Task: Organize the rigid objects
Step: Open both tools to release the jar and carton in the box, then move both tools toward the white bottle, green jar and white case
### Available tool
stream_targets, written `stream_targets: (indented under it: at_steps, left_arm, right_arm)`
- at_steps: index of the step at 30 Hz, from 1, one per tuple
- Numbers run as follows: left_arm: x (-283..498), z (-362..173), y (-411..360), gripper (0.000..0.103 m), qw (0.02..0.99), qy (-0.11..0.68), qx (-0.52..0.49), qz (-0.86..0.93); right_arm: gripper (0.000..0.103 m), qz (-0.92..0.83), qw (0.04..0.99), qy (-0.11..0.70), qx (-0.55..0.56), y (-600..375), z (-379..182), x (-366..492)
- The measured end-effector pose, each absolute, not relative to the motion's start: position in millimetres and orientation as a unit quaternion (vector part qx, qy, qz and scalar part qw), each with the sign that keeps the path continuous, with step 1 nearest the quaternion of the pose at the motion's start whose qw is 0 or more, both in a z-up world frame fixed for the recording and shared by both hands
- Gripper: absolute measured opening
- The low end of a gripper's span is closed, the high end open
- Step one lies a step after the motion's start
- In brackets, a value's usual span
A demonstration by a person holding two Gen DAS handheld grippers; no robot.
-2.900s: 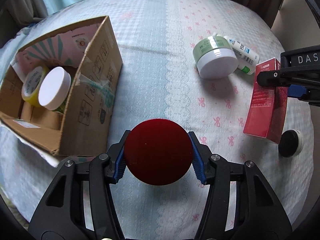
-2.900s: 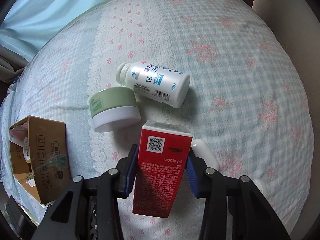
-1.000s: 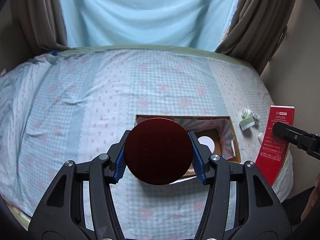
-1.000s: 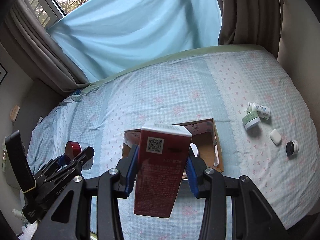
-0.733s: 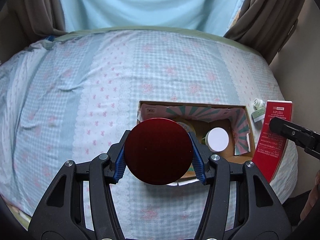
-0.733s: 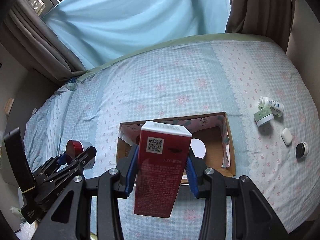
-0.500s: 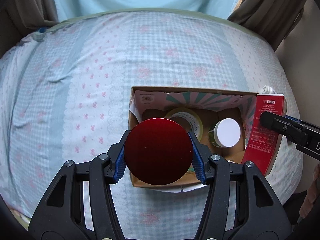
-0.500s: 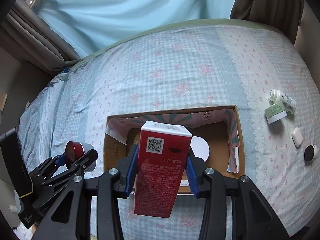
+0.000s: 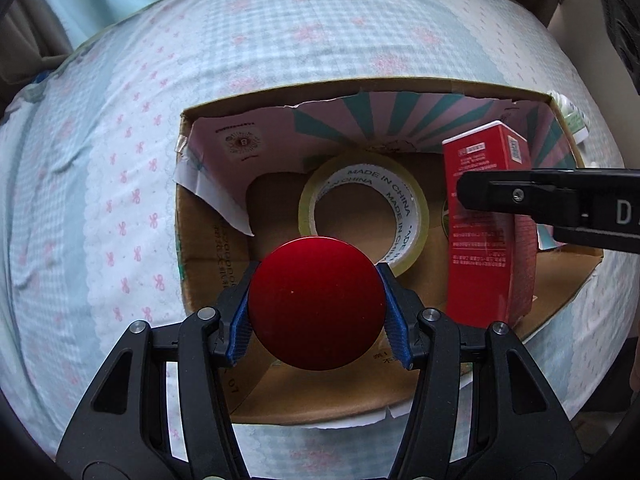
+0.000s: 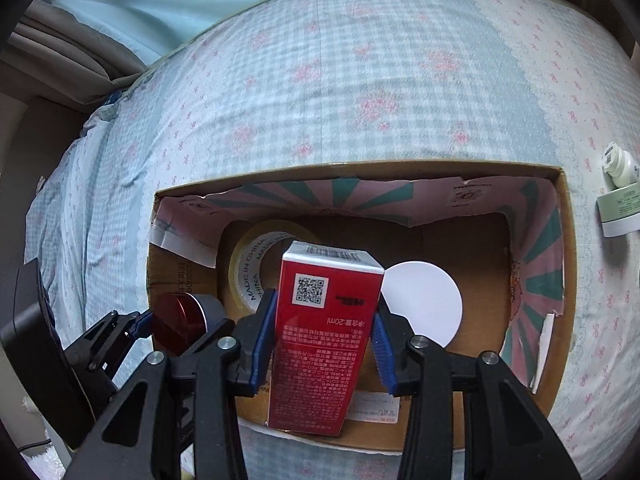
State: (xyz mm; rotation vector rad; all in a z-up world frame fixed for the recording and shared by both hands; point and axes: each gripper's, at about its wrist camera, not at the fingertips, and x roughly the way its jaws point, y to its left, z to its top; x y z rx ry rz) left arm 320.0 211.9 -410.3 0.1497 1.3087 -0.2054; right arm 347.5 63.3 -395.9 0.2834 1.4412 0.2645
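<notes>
Two hand-held grippers poised over a box (image 9: 400, 396) on the bed (image 9: 100, 200)

The left hand-held gripper (image 9: 318, 300) clamps a red jar (image 9: 316, 304); the right hand-held gripper (image 10: 322, 334) clamps a red carton (image 10: 320, 344), both above the open box. Risk: the jar could land on the tape roll (image 9: 360, 184) and tip, or the carton could topple onto the white lid (image 10: 424, 312).

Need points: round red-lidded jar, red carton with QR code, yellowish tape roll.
Round red-lidded jar (image 9: 317, 305), left wrist view, lid centre.
Red carton with QR code (image 10: 320, 344), right wrist view, printed front face.
Yellowish tape roll (image 9: 416, 200), left wrist view, right rim.
</notes>
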Motion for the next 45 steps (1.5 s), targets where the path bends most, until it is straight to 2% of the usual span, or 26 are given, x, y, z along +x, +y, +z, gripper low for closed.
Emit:
stream_targets:
  at_steps: [1,2,3,4,6,7,23,28,37,45]
  left_arm:
    - [319,-409,210,0.056,0.786,0.606,0.071,-0.1]
    - [319,-405,209,0.084,0.787,0.603,0.072,-0.107]
    - [318,-400,207,0.101,0.79,0.598,0.075,-0.113]
    - [318,-395,207,0.102,0.796,0.588,0.073,-0.123]
    - [318,-390,206,0.103,0.799,0.583,0.072,-0.132]
    - [318,-390,206,0.103,0.798,0.584,0.074,-0.13]
    - [314,-372,223,0.103,0.801,0.587,0.059,-0.105]
    - [296,-335,228,0.103,0.815,0.568,0.046,-0.101]
    - [248,-251,241,0.103,0.84,0.534,0.051,-0.073]
    - [206,-175,218,0.103,0.876,0.467,0.072,-0.094]
  right_arm:
    - [0.04,0.123,0.73,0.661,0.123,65,-398,350]
    - [0.04,0.125,0.729,0.664,0.115,66,-400,352]
    - [0.041,0.129,0.727,0.665,0.109,67,-401,354]
    - [0.046,0.131,0.727,0.665,0.112,65,-401,356]
    - [0.081,0.116,0.734,0.658,0.118,59,-397,357]
    - [0.103,0.114,0.742,0.648,0.126,55,-395,356]
    - [0.103,0.119,0.761,0.627,0.122,51,-365,340]
    - [0.103,0.123,0.775,0.609,0.117,52,-332,325]
    - [0.103,0.116,0.809,0.568,0.094,58,-241,268]
    - [0.103,0.073,0.845,0.523,0.079,27,-169,205]
